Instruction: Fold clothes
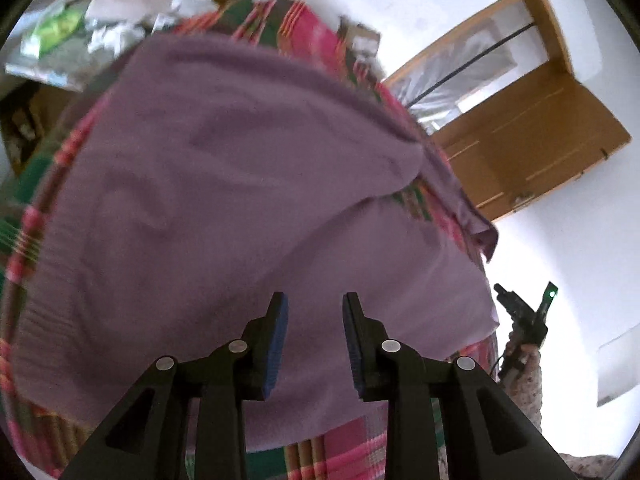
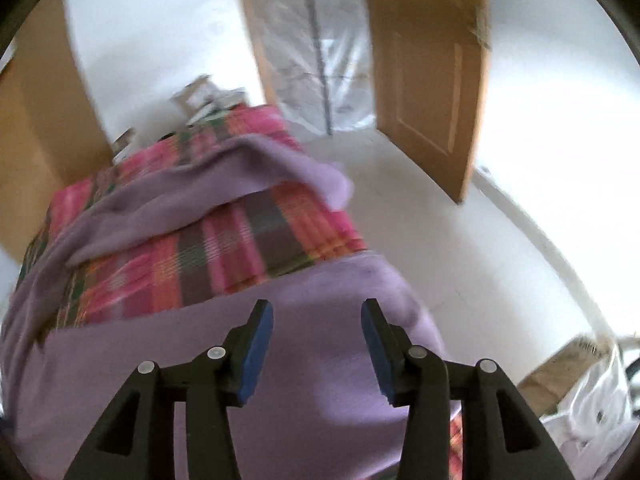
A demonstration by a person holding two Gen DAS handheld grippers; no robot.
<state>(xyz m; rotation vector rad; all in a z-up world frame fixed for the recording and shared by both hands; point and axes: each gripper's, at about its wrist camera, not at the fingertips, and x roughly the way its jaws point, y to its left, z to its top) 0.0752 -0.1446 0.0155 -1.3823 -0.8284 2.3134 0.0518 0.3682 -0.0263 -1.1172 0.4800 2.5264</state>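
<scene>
Your left gripper (image 1: 314,300) hangs over the purple garment (image 1: 240,184), its jaws standing apart with nothing between them. Your right gripper (image 2: 317,308) is likewise spread wide and empty above the same purple cloth (image 2: 320,360). The garment lies spread on a pink and green plaid blanket (image 2: 192,256), one sleeve (image 2: 224,176) stretched across the blanket toward its far edge, its end hanging over the side. In the left view your other gripper (image 1: 520,316) shows just past the blanket's edge, held in a hand. A brown door (image 2: 432,92) stands open beyond, above a white floor (image 2: 460,248).
</scene>
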